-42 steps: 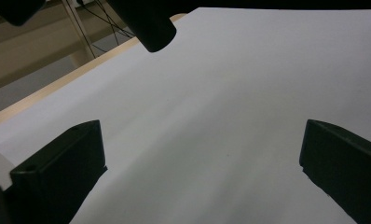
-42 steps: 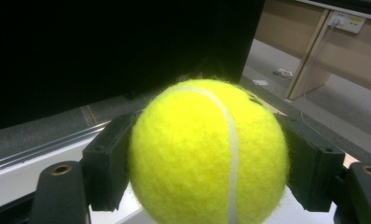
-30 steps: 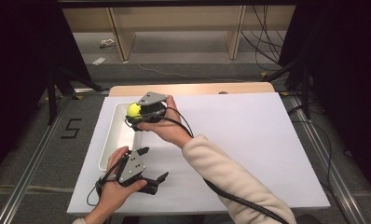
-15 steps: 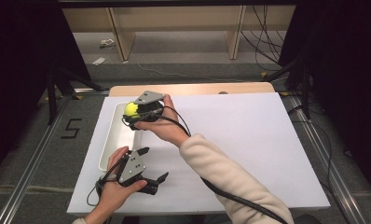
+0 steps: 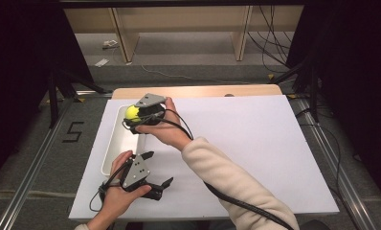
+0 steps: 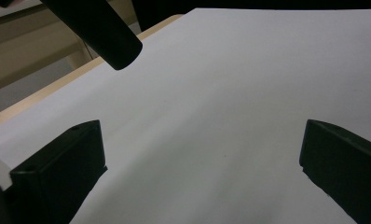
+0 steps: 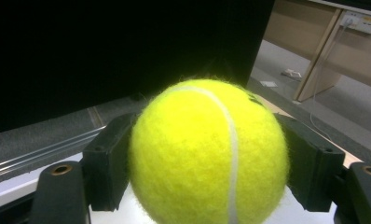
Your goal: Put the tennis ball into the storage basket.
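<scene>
The right gripper (image 5: 137, 116) is held over the far end of the white tray (image 5: 113, 155), and its fingers (image 7: 106, 165) pinch a yellow tennis ball (image 7: 208, 151) from both sides — the ball hangs above the tray, not touching it. Near the tray's close end, just beside it, the left gripper (image 5: 158, 168) rests low over the white bench (image 5: 255, 153) — its fingers (image 6: 58, 170) are spread wide, holding nothing.
</scene>
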A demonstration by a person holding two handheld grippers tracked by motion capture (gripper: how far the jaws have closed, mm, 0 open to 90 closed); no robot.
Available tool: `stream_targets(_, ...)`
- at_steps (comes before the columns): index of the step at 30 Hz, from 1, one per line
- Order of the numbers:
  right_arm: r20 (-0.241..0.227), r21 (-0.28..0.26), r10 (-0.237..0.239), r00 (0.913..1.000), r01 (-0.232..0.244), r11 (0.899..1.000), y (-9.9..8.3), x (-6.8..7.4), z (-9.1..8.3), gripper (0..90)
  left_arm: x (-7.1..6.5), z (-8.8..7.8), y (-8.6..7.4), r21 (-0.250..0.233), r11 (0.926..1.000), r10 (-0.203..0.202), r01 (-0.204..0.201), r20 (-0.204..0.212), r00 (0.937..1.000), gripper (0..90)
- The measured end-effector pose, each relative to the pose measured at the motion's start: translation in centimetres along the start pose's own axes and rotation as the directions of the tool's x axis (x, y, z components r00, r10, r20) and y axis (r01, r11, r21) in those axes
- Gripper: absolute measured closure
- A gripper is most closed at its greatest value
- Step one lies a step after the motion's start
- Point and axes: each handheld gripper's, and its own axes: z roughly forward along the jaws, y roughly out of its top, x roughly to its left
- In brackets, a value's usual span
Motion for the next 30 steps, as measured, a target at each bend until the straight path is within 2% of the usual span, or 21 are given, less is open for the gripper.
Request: stream_targets(30,-0.032,0.020,-0.007,0.9995,0.008,1.000,0.1,0.9,1.5,26.8,-0.1,0.0,0.0,-0.003,1.0000,0.002,-0.002,0.004,1.0000,0.0)
